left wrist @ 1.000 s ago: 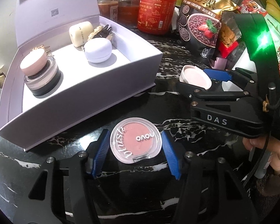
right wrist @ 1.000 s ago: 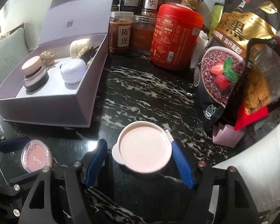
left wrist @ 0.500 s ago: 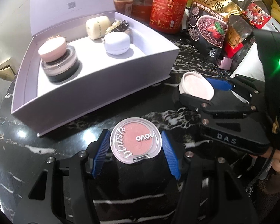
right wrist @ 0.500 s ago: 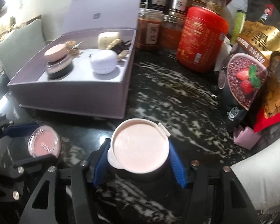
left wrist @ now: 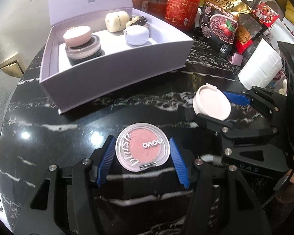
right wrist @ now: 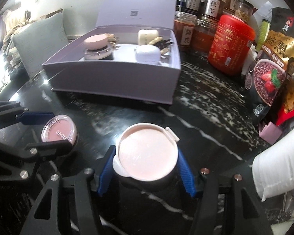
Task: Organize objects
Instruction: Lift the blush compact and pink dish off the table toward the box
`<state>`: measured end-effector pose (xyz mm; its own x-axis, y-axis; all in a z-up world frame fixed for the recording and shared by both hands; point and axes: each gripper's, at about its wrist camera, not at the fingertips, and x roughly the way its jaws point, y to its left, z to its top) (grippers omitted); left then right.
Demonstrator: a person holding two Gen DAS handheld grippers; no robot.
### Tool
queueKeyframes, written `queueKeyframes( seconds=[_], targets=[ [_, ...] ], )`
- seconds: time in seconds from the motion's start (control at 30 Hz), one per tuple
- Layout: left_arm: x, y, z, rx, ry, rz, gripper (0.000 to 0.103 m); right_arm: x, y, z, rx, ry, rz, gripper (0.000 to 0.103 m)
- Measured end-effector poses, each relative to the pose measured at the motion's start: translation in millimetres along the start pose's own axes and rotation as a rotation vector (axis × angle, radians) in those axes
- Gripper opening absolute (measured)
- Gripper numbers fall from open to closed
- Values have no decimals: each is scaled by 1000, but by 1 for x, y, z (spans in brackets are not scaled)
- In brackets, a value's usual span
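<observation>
My left gripper is shut on a round clear blush compact with a pink pan, held above the black marble table. It also shows in the right wrist view. My right gripper is shut on a round white case with a pale pink lid, seen to the right in the left wrist view. An open lilac box lies ahead, holding a pink-lidded jar, a cream case and a lilac case.
Behind the box stand a red canister, several labelled jars and snack bags. A white paper roll stands at the right. The black marble table curves away at the left edge.
Both grippers have lifted with their cases and drawn back; the box now looks lower and farther away. The objects in the box have not moved.
</observation>
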<state>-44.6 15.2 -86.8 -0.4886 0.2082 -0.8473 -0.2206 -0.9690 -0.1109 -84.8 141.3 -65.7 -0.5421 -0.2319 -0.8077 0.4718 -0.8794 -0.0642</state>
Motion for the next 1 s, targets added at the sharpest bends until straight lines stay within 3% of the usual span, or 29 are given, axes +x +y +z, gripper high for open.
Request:
queueKeyframes(
  seconds=[0.23, 0.3, 0.37, 0.43, 0.5, 0.57, 1.0],
  targets=[
    [-10, 6, -16, 14, -16, -13, 55, -11, 24, -16, -28, -15, 38, 61],
    [-12, 6, -19, 23, -24, -22, 55, -13, 29, -20, -26, -20, 46, 66],
    [-13, 8, -20, 25, -29, -33, 56, -13, 31, -22, -10, -18, 35, 78],
    [-14, 12, -20, 13, -40, -41, 59, -12, 30, -23, 14, -13, 19, 82],
    [-13, 14, -21, 12, -46, -54, 74, -12, 26, -26, 57, -10, 23, 84],
    [-12, 13, -22, 28, -49, -67, 82, -12, 23, -29, 81, -17, 15, 88],
    [-8, 2, -31, 136, -92, 10, 83, -11, 21, -27, 117, -15, -11, 88]
  ],
)
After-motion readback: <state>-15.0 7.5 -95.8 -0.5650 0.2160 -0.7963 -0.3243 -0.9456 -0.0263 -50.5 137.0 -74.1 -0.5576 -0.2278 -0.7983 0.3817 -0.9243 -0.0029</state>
